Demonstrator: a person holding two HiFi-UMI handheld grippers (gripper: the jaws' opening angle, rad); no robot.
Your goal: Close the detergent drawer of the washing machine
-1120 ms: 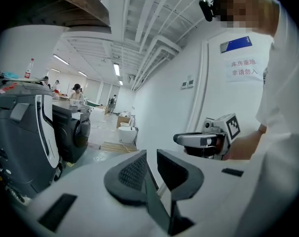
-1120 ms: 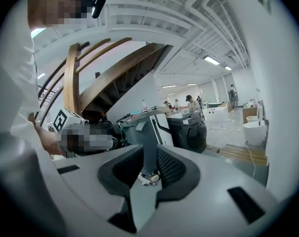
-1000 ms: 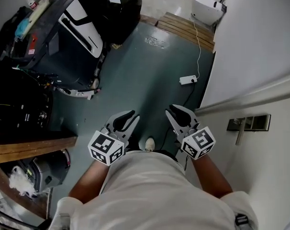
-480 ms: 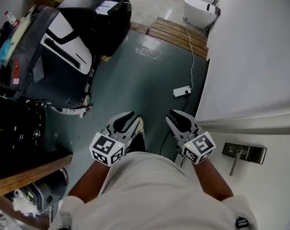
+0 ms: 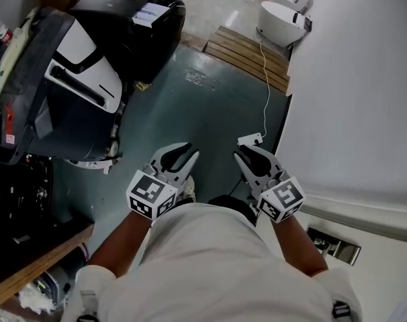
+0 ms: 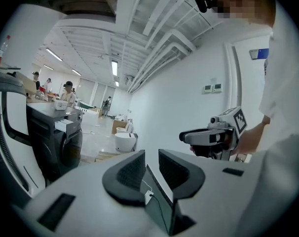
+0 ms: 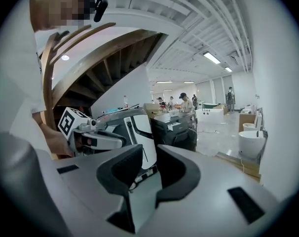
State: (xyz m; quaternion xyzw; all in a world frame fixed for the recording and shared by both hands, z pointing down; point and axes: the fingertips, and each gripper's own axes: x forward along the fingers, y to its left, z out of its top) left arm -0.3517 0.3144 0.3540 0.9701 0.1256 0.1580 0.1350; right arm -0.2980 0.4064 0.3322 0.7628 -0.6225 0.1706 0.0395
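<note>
Drawer [image 5: 152,13] on the washing machine [image 5: 150,45] is sticking out, pale against the dark front. Both my claws are well short of the washing machine, held low by the person's waist over the green floor [image 5: 210,106]. Left gripper [image 5: 188,154] has its jaws a narrow gap apart with nothing between them, and it's the same deal on the right gripper [image 5: 242,151]. White power strip [image 5: 250,139] lies on the floor just past the right one, well apart from the washing machine.
</note>
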